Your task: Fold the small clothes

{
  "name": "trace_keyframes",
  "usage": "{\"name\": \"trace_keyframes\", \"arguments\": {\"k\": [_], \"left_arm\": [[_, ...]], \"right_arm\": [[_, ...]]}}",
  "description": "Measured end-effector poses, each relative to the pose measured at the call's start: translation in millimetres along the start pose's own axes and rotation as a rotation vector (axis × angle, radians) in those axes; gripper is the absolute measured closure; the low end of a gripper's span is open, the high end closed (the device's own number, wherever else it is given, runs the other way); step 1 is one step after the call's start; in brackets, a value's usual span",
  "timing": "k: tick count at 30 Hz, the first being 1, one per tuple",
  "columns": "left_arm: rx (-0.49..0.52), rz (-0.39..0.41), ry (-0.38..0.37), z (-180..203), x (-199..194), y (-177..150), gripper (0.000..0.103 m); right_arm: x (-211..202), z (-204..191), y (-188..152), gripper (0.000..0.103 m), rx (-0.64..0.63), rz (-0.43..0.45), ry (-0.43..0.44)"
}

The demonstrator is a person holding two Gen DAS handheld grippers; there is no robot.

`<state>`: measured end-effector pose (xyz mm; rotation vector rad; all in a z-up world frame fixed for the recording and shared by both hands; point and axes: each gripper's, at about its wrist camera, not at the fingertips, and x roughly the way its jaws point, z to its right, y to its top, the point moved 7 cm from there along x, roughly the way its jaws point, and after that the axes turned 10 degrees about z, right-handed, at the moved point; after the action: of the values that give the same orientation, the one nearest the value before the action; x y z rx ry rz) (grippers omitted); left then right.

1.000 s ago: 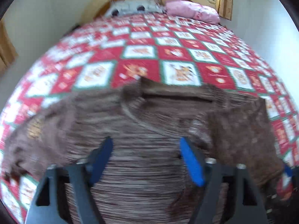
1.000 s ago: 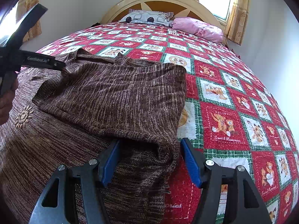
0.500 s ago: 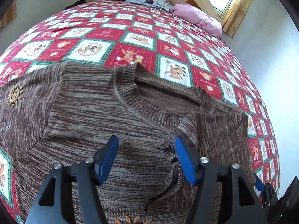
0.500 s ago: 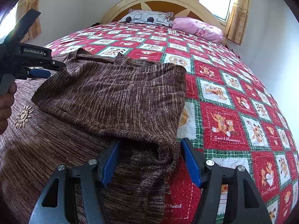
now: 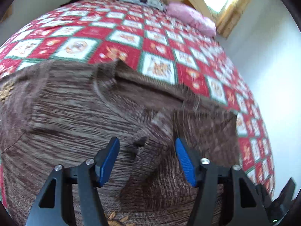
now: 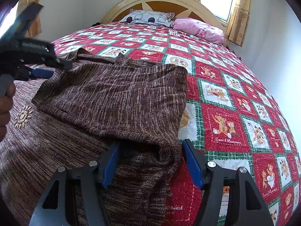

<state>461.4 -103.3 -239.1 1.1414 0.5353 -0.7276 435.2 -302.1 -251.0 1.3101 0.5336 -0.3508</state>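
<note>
A brown knitted sweater (image 6: 105,101) lay spread on the near left part of a bed covered by a red, white and green teddy-bear quilt (image 6: 225,98). Its right sleeve had been folded across the chest, so a doubled flap of knit lay over the body with its right edge lined up near the quilt's bare squares. The ribbed neckline (image 5: 143,92) pointed toward the far end of the bed, where a grey patterned pillow (image 6: 148,17) and a pink pillow (image 6: 199,29) rested against a cream and brown headboard (image 6: 161,1). A small embroidered sun (image 6: 23,116) showed on the left of the sweater.

The right tongs (image 6: 150,162) hovered low over the near right hem of the sweater. Their blue pads (image 6: 111,163) stood apart, with a bunched fold of knit lying between them but not pinched, so they gripped nothing.

The left tongs (image 5: 146,160) were poised over the chest of the sweater just below the neckline, that view smeared by motion. Their jaws had just been closing yet remained apart, the pads straddling a raised wrinkle of fabric (image 5: 140,143) without pressing on it. In the right wrist view the left tongs appeared at the far left edge, held by a person's hand (image 6: 5,107), above the sweater's left shoulder.

Yellow curtains (image 6: 239,15) hung by a bright window at the far right.
</note>
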Motion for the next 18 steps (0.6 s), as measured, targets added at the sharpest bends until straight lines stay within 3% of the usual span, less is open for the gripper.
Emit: {"name": "trace_keyframes", "arguments": {"k": [1,2,6,7,9,12,15,18], "left_arm": [[0.019,-0.018,0.006,2,7,-3,0.082],[0.041,-0.021,0.028,3,10,-3,0.09],[0.082,0.135,0.123,-5,-13,11,0.092],[0.103,0.166,0.137,-6,-19,13,0.087],[0.14,0.144,0.17,-11,-15,10,0.08],[0.146,0.058,0.247,-30,2,1,0.036],[0.165,0.077,0.244,-33,-2,-1,0.036],[0.27,0.085,0.325,-34,-8,-6,0.028]], "right_arm": [[0,0,0,0.037,0.003,-0.001,0.003],[0,0,0,0.037,0.005,-0.002,0.004],[-1,1,1,0.037,0.007,-0.004,0.006],[-1,1,1,0.037,0.003,-0.005,0.002],[0,1,1,0.035,-0.002,-0.006,-0.01],[0,3,1,0.034,0.005,-0.01,-0.008],[3,7,0,0.034,0.037,-0.023,0.02],[0,16,-2,0.034,0.083,-0.089,0.114]]}}
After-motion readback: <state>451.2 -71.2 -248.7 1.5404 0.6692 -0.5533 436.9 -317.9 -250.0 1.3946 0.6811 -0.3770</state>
